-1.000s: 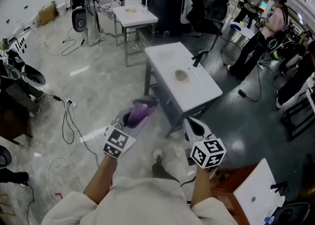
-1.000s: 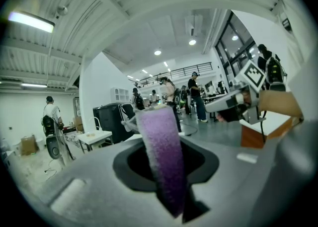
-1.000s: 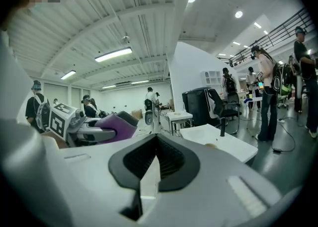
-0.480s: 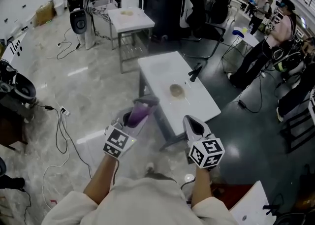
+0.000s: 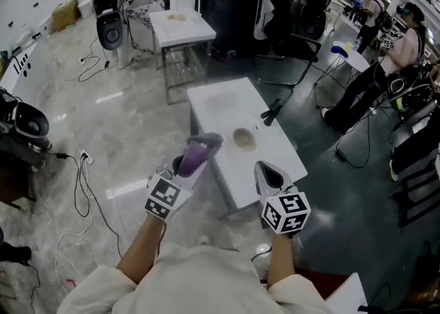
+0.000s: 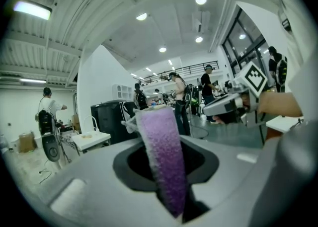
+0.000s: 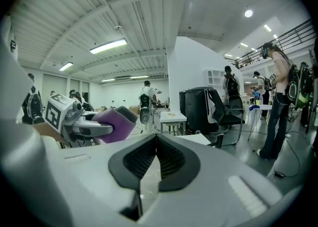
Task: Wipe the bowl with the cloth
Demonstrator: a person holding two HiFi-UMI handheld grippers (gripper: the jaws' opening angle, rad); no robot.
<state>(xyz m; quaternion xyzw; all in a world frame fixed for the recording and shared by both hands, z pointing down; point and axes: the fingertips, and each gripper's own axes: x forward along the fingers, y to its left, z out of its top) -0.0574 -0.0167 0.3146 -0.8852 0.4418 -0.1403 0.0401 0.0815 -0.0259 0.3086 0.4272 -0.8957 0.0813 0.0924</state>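
Stepping up to the table (image 5: 214,103), bring the purple cloth (image 5: 192,159) pinched in the left gripper (image 5: 203,143) to the bowl (image 5: 243,139) at its middle, spreading the empty, pressed-together right gripper (image 5: 264,167) to steady it.

the white table (image 5: 218,108) sits nearer in the head view now — its bowl (image 5: 243,139) has slid down toward me, and the table's near corner shows between the cloth (image 5: 193,159) in my left gripper (image 5: 205,142) and my right gripper (image 5: 267,172).

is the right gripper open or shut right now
Shut. On the right gripper, seen in its own view, the two dark pads meet at the tips with nothing between them.
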